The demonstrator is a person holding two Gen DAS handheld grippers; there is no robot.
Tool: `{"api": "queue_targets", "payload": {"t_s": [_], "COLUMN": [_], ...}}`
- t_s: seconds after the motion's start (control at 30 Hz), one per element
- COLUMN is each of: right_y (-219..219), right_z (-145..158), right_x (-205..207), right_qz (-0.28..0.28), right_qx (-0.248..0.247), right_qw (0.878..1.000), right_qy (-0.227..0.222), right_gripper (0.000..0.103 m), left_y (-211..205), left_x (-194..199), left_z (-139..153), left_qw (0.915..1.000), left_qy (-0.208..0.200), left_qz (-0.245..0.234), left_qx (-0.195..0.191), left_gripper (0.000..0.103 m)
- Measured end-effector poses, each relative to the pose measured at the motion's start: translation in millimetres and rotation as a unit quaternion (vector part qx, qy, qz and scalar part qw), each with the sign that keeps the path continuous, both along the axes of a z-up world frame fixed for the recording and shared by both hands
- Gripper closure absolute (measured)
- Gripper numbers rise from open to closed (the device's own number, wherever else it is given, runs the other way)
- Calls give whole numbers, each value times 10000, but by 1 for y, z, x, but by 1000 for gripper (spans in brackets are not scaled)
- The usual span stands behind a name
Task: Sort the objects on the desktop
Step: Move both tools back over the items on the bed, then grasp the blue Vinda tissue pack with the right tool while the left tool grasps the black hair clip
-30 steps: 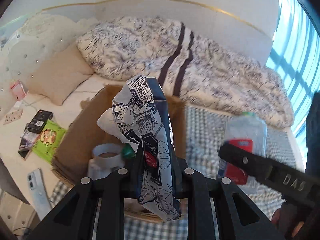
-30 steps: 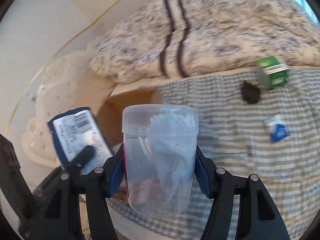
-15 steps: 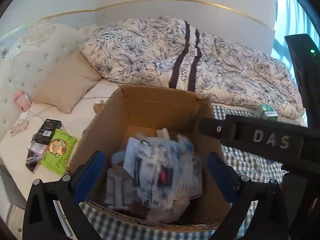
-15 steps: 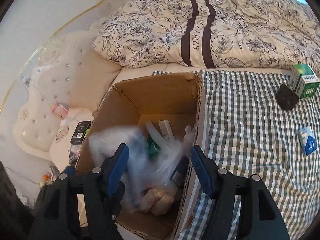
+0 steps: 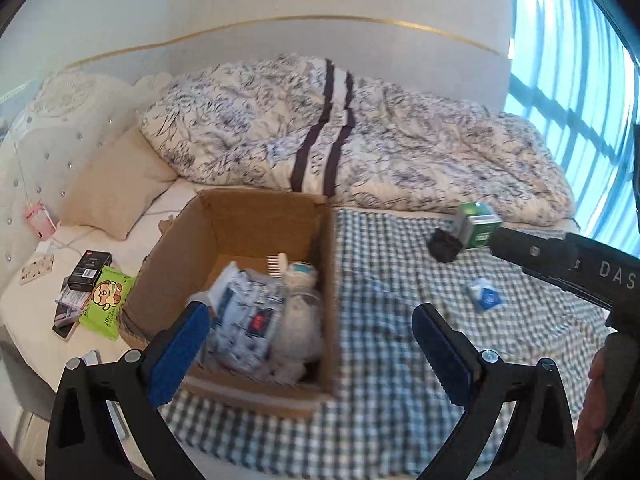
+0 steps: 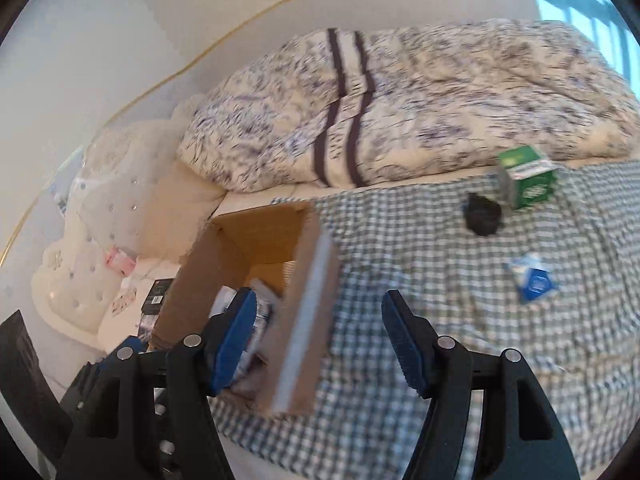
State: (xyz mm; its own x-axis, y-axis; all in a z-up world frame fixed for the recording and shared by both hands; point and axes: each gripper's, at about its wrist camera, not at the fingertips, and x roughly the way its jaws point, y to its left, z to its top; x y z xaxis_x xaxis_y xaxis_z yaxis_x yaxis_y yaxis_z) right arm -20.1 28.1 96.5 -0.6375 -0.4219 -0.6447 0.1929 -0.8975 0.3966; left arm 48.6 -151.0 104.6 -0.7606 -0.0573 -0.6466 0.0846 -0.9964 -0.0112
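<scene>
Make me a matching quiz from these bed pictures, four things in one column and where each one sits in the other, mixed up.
Things:
1. patterned bag
2. green box
3. blue packet
4. lime-green pack

Places:
A. on the white sheet left of the cardboard box
B. alone on the checked cloth
C. inside the cardboard box
D. beside the black lump, near the quilt

Pairs: 1-C, 2-D, 3-B, 4-A
</scene>
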Motion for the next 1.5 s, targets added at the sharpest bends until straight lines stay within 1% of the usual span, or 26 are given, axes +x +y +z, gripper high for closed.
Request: {"api": "queue_targets", "payload": {"t_s": [0.17, 0.27, 0.4, 0.53, 0.63, 0.8, 0.93, 1.03, 1.13, 1.23, 1.3, 1.37, 1.5], "right_y": [61, 92, 136, 175, 195, 214, 222, 221, 215, 209, 201, 194, 176], "right_z": [20, 31, 42, 51, 56, 52, 39, 23, 3, -22, -45, -66, -112], "right_x": [44, 70, 106, 135, 150, 155, 139, 116, 86, 50, 22, -1, -47], "right_qz": [-380, -552, -848, -1140, -1277, -1210, -1148, -939, -697, -393, -173, -46, 243], "right_qx": [15, 38, 121, 178, 251, 369, 571, 641, 797, 881, 947, 1038, 1159], "right_qw": [9991, 9980, 9955, 9922, 9900, 9902, 9902, 9922, 9934, 9947, 9951, 9946, 9927], "right_qy": [204, 310, 405, 469, 535, 590, 555, 504, 435, 351, 221, 89, -206], "right_gripper": [38, 38, 37, 37, 36, 35, 35, 35, 35, 35, 35, 35, 35], "left_y": [41, 58, 78, 92, 101, 115, 124, 133, 139, 148, 150, 152, 158], "left_x": [36, 54, 70, 77, 79, 66, 43, 12, -24, -70, -99, -133, -183], "left_z": [22, 28, 29, 25, 21, 11, -2, -18, -33, -52, -63, -79, -108], "left_qw": [9996, 9992, 9992, 9992, 9991, 9988, 9982, 9969, 9945, 9930, 9921, 9911, 9888], "left_qy": [191, 262, 216, 123, 29, -76, -165, -308, -426, -490, -517, -539, -642], "left_qz": [-200, -295, -333, -356, -373, -468, -551, -696, -904, -1047, -1121, -1192, -1318], "left_qx": [-41, -6, 69, 159, 206, 137, 142, 181, 324, 256, 207, 233, 277], "left_gripper": [0, 0, 0, 0, 0, 0, 0, 0, 0, 0, 0, 0, 0]}}
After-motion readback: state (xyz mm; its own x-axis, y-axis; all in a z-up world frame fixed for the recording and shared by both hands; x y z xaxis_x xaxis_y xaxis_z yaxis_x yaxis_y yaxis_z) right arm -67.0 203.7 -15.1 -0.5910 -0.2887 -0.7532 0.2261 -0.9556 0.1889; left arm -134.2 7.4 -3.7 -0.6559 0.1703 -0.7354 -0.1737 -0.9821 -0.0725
